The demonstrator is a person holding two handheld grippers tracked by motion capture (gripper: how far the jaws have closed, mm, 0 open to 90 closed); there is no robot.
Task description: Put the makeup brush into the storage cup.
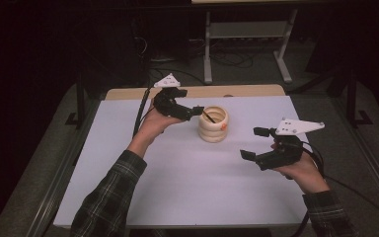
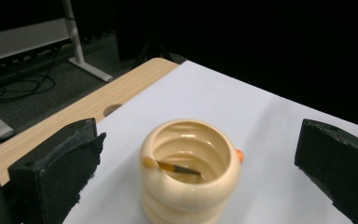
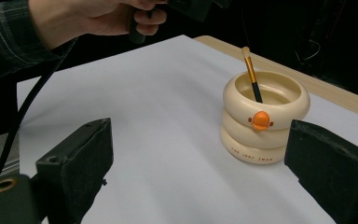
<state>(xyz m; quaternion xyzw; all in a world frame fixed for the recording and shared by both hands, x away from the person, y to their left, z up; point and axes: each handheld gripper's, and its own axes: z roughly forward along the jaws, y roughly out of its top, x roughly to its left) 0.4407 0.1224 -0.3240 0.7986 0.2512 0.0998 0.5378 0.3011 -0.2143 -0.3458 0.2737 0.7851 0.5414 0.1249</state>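
Hovering my left tool [image 1: 190,109], jaws wide and empty, beside the ringed cup [image 1: 213,124]; makeup brush [image 3: 252,74] leans inside. Right tool [image 1: 251,143] idles open on standby.

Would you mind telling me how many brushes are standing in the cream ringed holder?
1. A single brush leans inside the cream ringed holder, its tip resting against the rim and its dark handle end down inside. The bottom of the holder is partly hidden, so something small could lie there.

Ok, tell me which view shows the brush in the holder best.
The right gripper view: the brush stands side-on, leaning in the cream ringed holder, its gold and black handle both visible. The left gripper view looks down on it, foreshortened; in the high view it is a thin dark stroke.
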